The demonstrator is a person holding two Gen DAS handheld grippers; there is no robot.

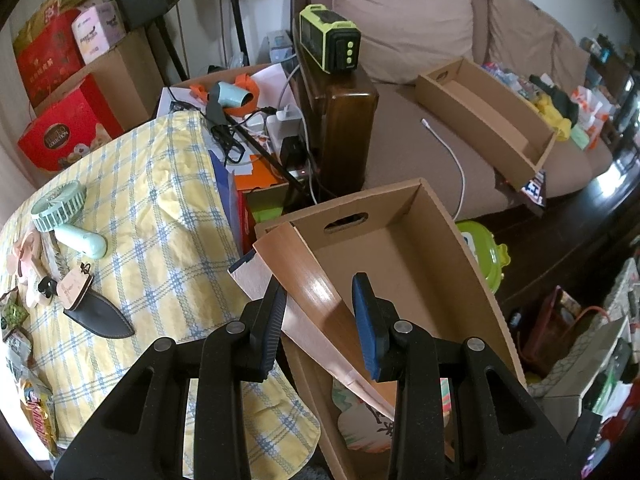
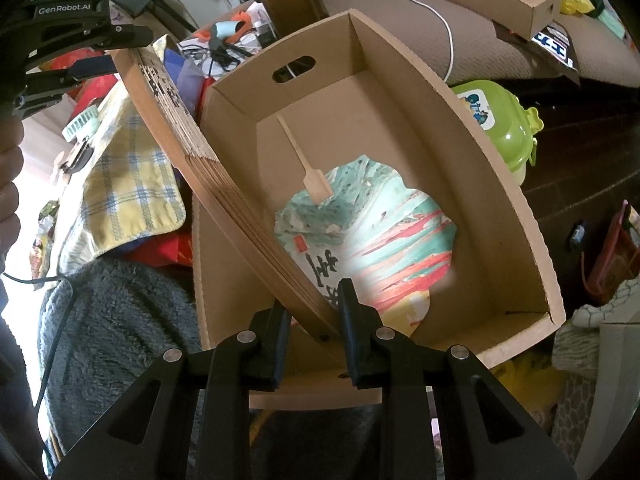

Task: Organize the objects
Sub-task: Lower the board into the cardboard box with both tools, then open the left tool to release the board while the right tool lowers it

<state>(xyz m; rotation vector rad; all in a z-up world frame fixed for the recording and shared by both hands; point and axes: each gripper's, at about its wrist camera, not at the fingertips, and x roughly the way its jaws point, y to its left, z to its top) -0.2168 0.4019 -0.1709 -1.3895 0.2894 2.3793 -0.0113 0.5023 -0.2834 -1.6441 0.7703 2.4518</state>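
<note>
A folded wooden fan [image 1: 310, 268] hangs slanted over the left wall of an open cardboard box [image 1: 404, 240]. My left gripper [image 1: 320, 284] is shut on its upper end, the blue pads pressing on both edges. In the right wrist view my right gripper [image 2: 314, 296] is shut on the fan's [image 2: 192, 152] lower pivot end, just inside the box [image 2: 500, 208]. The left gripper [image 2: 124, 50] shows there at the top left, clamping the far end. A round painted paper fan [image 2: 368, 232] with a pale handle lies flat on the box floor.
Left of the box, a table with a yellow plaid cloth [image 1: 160, 200] carries a mint handheld fan [image 1: 64, 216] and a dark leather sheath [image 1: 100, 316]. A green lidded container [image 2: 496, 120] lies right of the box. A second cardboard tray [image 1: 480, 120] rests on the sofa.
</note>
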